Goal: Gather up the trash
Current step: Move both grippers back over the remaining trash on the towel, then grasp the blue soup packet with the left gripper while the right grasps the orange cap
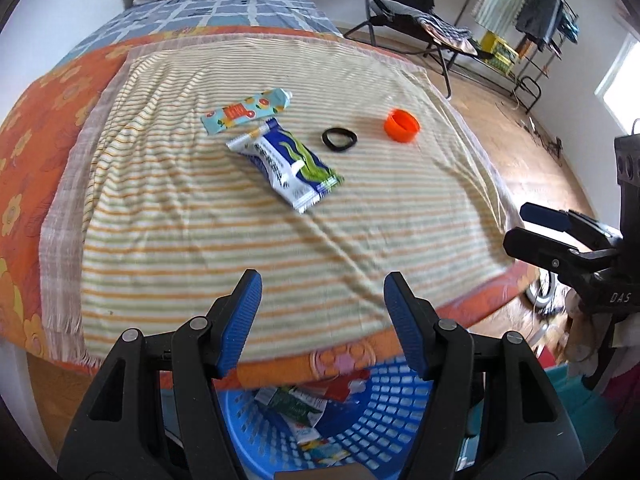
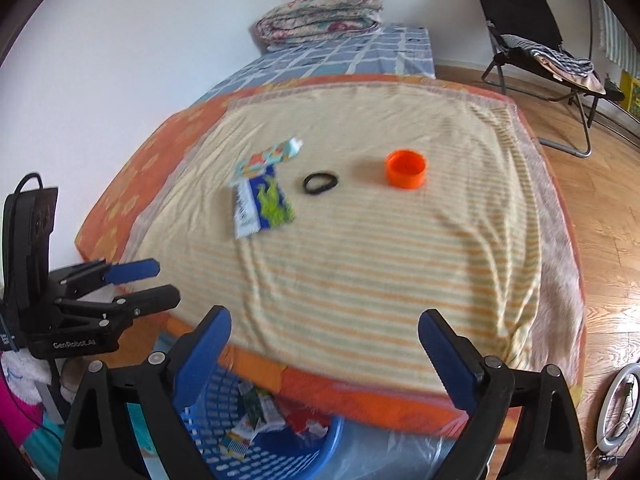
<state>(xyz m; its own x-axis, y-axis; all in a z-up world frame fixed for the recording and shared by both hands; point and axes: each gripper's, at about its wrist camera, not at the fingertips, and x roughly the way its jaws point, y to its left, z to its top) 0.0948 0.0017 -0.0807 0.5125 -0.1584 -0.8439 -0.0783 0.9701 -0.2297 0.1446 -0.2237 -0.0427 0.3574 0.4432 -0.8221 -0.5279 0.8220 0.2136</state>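
On the striped towel (image 1: 200,240) on the bed lie a light-blue patterned wrapper (image 1: 246,110) (image 2: 268,156), a white, blue and green packet (image 1: 286,168) (image 2: 260,204), a black hair tie (image 1: 339,139) (image 2: 320,182) and an orange cap (image 1: 402,125) (image 2: 405,168). My left gripper (image 1: 322,288) (image 2: 164,280) is open and empty above the bed's near edge. My right gripper (image 2: 326,330) (image 1: 516,226) is open and empty, to its right. A blue basket (image 1: 360,420) (image 2: 280,452) holding several wrappers stands below both, at the bed's foot.
A folded quilt (image 2: 320,16) lies at the bed's far end. A black folding chair (image 2: 532,40) stands on the wooden floor to the right. A ring light (image 2: 618,404) lies on the floor at the right.
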